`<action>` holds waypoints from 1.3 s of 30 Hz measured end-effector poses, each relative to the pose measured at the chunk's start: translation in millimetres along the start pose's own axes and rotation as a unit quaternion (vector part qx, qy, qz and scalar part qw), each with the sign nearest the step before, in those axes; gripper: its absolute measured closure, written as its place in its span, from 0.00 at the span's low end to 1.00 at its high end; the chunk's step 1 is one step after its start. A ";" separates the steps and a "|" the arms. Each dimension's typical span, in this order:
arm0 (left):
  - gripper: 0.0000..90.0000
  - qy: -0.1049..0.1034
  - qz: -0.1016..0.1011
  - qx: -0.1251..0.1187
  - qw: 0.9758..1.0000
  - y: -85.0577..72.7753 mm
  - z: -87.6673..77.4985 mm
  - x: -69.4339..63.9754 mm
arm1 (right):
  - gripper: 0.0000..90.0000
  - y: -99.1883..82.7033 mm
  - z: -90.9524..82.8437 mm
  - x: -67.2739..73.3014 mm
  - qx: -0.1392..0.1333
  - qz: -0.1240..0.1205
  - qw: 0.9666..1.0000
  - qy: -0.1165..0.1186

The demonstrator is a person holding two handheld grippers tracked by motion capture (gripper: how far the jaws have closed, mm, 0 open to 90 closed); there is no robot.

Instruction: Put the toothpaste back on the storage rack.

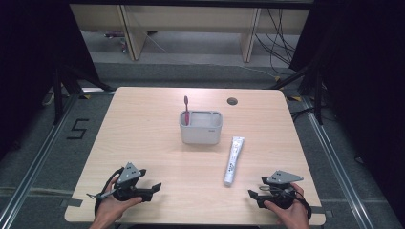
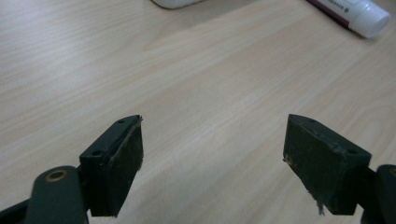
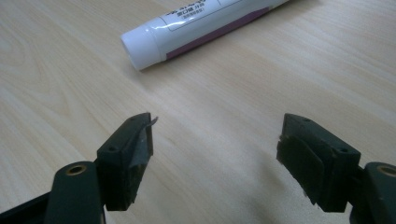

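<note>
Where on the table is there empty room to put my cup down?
The big bare patch is the table's left side, beside the grey holder with its red toothbrush. The near middle, between the left gripper and right gripper, is also free. It gets crowded right of centre, where the toothpaste tube lies.

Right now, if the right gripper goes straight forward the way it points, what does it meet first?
Probably the toothpaste tube, near its white cap end. The right gripper is open above bare table, and the tube lies ahead, slightly left of the jaws' centre line, so it could just miss.
</note>
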State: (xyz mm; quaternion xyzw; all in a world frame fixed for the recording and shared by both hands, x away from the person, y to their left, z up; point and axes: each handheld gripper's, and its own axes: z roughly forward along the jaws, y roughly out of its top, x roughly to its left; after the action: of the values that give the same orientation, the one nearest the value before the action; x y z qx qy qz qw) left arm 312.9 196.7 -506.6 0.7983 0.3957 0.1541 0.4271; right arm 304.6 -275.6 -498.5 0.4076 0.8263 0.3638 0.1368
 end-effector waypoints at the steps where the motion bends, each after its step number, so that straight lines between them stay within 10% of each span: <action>1: 0.21 0.002 0.002 -0.002 1.000 -0.9 -0.1 -0.7 | 0.30 0.1 -0.1 1.0 0.001 0.002 1.000 0.000; 39: 0.20 0.004 0.023 0.014 1.000 -8.6 -3.1 -6.9 | 0.19 34.8 12.4 -9.2 -0.013 0.017 1.000 0.019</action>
State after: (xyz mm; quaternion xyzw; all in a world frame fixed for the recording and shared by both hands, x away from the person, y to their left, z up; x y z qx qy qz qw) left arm 302.4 195.9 -511.1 0.8126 0.3812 0.1611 0.4104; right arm 336.9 -262.6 -483.0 0.4126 0.8172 0.3840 0.1206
